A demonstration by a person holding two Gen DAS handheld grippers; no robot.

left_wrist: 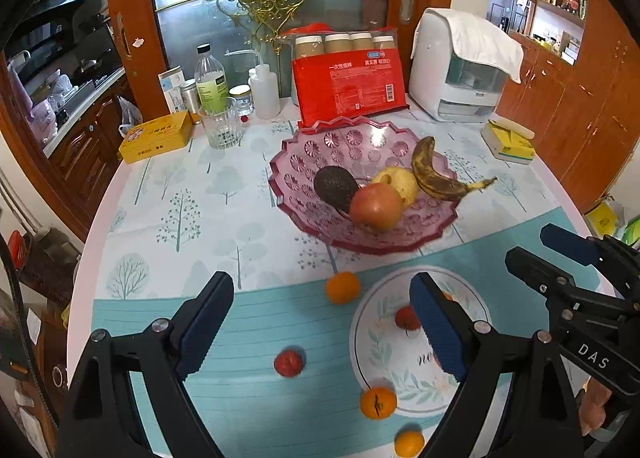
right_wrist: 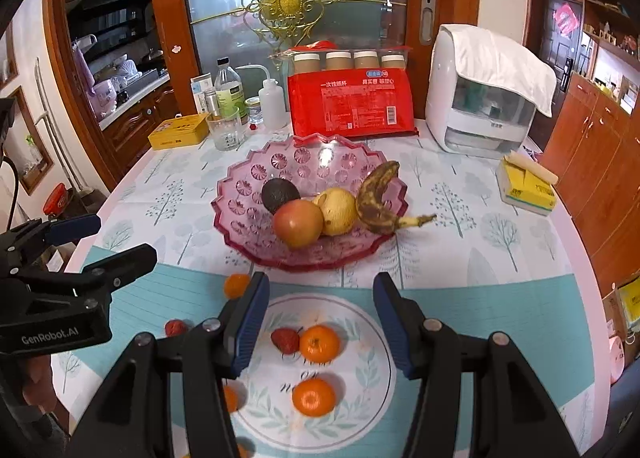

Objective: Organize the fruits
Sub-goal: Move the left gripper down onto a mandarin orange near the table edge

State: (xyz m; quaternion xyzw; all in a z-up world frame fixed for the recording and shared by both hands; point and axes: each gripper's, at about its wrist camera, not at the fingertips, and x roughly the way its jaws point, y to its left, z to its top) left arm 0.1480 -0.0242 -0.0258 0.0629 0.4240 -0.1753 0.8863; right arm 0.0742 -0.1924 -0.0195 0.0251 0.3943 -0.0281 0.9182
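A pink glass bowl (left_wrist: 328, 142) (right_wrist: 280, 162) in mid-table holds an avocado (left_wrist: 335, 186), an apple (left_wrist: 376, 206), a pear (left_wrist: 400, 182) and a spotted banana (left_wrist: 430, 172). In front of it, loose on the cloth, lie tangerines (left_wrist: 343, 287) (right_wrist: 319, 343) (right_wrist: 313, 397) and small red fruits (left_wrist: 289, 363) (right_wrist: 285, 340). My left gripper (left_wrist: 324, 326) (right_wrist: 108, 240) hovers open over the loose fruit, holding nothing. My right gripper (right_wrist: 320, 322) (left_wrist: 536, 250) stands open beside it, above the round print with two tangerines, jaws empty.
Along the back stand a red pack of paper cups (left_wrist: 352, 86), a glass (left_wrist: 220, 126), bottles (left_wrist: 210, 78), a yellow tin (left_wrist: 156, 136) and a white appliance (left_wrist: 456, 70) under a towel. A yellow tissue pack (left_wrist: 508, 142) lies at the right. The round table's edge curves off left.
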